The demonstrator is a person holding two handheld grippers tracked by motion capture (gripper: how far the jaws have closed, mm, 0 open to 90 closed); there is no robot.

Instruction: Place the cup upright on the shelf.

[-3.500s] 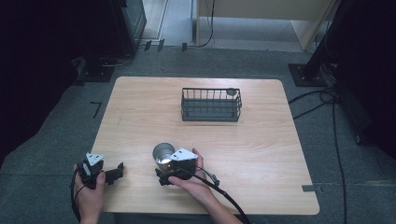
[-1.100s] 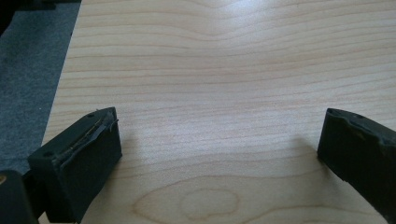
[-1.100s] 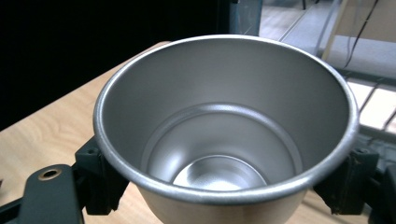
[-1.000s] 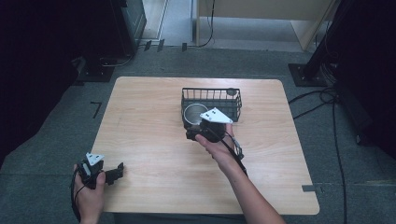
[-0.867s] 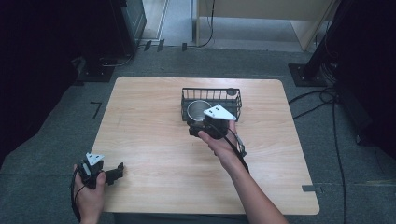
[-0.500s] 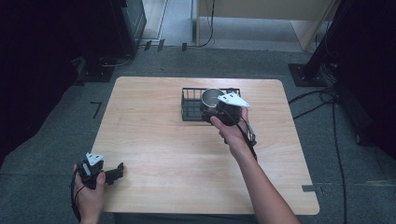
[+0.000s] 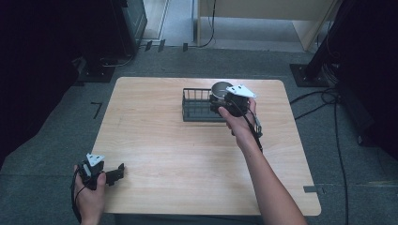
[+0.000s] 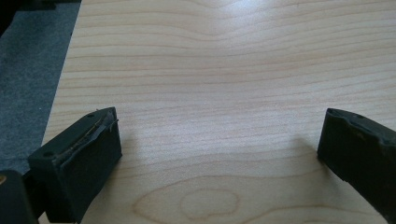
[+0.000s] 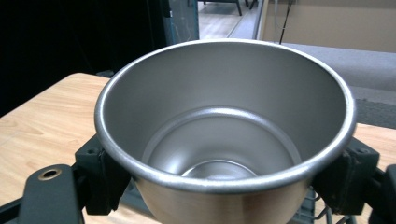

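A shiny steel cup (image 7: 219,88) hangs upright over the right end of a black wire basket (image 7: 195,110) at the back middle of the table. My right gripper (image 7: 227,98) is shut on it, one jaw on each side of its wall. In the right gripper view the cup (image 9: 224,135) looks empty, with black pads (image 9: 100,175) pressed on its sides. At the table's front left corner my left gripper (image 7: 116,172) rests open. In its own view the left gripper (image 8: 219,154) has bare wood between its wide-set jaws.
The light wooden table (image 7: 164,154) stands on grey carpet. Dark equipment stands and cables sit on the floor beyond the far edge and at the right. A cable trails from the right gripper along the forearm.
The right hand has carried the cup from just in front of the basket up and to the right, over the basket's right end. The left hand has stayed still.
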